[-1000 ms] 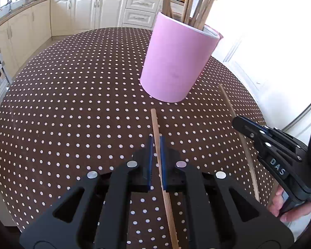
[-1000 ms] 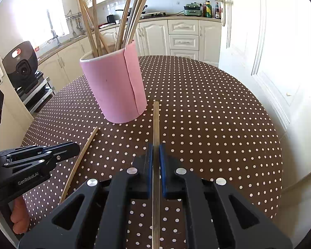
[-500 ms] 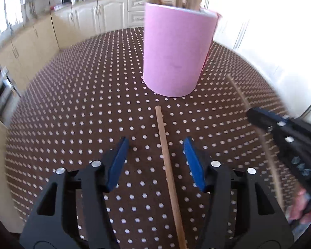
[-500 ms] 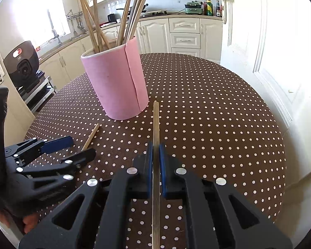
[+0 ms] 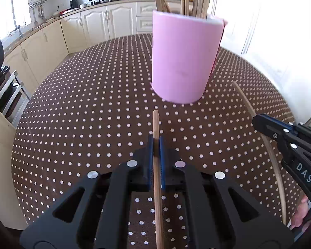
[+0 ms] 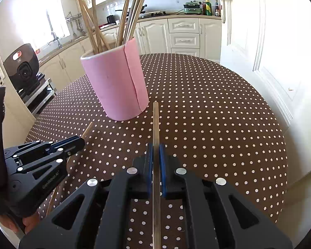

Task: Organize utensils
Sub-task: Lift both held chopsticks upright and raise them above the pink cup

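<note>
A pink cylindrical holder [image 5: 182,62] stands on the dotted table with several wooden chopsticks upright in it. My left gripper [image 5: 155,143] is shut on a wooden chopstick [image 5: 156,122] whose tip points at the holder's base, a short way from it. My right gripper [image 6: 155,149] is shut on a second chopstick [image 6: 156,124], whose tip is beside the holder [image 6: 116,83] on its right. In the right wrist view the left gripper [image 6: 78,142] sits low left with its chopstick [image 6: 88,129] poking forward. In the left wrist view the right gripper [image 5: 259,122] shows at the right edge.
The round table [image 5: 83,103] has a brown cloth with white dots. Cream kitchen cabinets [image 5: 93,25] run along the back. A black camera device [image 6: 23,68] stands on a rack to the left, and a white door [image 6: 259,41] is on the right past the table's edge.
The left jaws opened wide around the chopstick, then closed on it again, now straighter in the grip and nearer the holder. The right gripper and its chopstick stayed put.
</note>
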Demonstrator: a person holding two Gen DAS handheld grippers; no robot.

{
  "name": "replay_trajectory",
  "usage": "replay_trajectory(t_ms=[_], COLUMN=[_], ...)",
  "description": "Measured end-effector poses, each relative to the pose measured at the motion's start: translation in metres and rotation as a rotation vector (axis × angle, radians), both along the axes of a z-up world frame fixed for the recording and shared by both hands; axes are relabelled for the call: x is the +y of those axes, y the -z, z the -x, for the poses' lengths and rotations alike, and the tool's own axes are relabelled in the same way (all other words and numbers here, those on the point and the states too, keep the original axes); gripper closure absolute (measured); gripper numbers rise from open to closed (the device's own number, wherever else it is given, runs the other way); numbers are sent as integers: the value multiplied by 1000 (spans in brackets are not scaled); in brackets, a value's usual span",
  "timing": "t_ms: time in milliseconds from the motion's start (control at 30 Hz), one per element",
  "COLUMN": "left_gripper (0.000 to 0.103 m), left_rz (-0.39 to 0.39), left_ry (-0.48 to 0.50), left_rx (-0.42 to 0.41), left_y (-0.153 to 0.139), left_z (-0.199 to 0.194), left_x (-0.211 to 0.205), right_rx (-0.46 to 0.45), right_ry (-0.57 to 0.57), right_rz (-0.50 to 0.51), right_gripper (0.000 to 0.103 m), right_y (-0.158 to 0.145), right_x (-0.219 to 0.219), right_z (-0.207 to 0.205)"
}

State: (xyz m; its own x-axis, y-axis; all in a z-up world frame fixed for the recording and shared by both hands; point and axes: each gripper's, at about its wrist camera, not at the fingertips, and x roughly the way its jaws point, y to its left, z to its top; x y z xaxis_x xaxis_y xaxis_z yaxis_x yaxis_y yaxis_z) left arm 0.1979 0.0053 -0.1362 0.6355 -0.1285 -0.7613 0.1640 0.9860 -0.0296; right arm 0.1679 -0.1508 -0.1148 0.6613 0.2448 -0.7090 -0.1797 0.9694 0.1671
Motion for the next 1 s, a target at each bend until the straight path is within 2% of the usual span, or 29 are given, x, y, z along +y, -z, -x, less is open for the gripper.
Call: replay_trajectory(t_ms=[133, 300, 433, 600, 800, 1000], left_gripper=[97, 97, 97, 97, 97, 97], left_rz=[46, 60, 89, 144, 164, 164], left_ry=[13, 25, -7, -18, -34, -36], left_rx=[-18, -71, -150, -192, -233, -271], left_y=[-9, -25, -38, -51, -65, -80], left_z=[6, 8, 11, 17, 17, 21], left_x=[10, 19, 31, 41, 52, 43], right_rx=[-13, -37, -58, -86, -128, -202], right_ry=[8, 12, 10, 13, 27, 54], right_rz=[-3, -8, -10, -17, -28, -58], right_gripper=[98, 98, 98, 98, 98, 98], right_y=[-4, -12, -19, -28, -41, -61], right_x=[-2, -2, 0, 1, 2, 2], right_z=[2, 4, 5, 8, 12, 18])
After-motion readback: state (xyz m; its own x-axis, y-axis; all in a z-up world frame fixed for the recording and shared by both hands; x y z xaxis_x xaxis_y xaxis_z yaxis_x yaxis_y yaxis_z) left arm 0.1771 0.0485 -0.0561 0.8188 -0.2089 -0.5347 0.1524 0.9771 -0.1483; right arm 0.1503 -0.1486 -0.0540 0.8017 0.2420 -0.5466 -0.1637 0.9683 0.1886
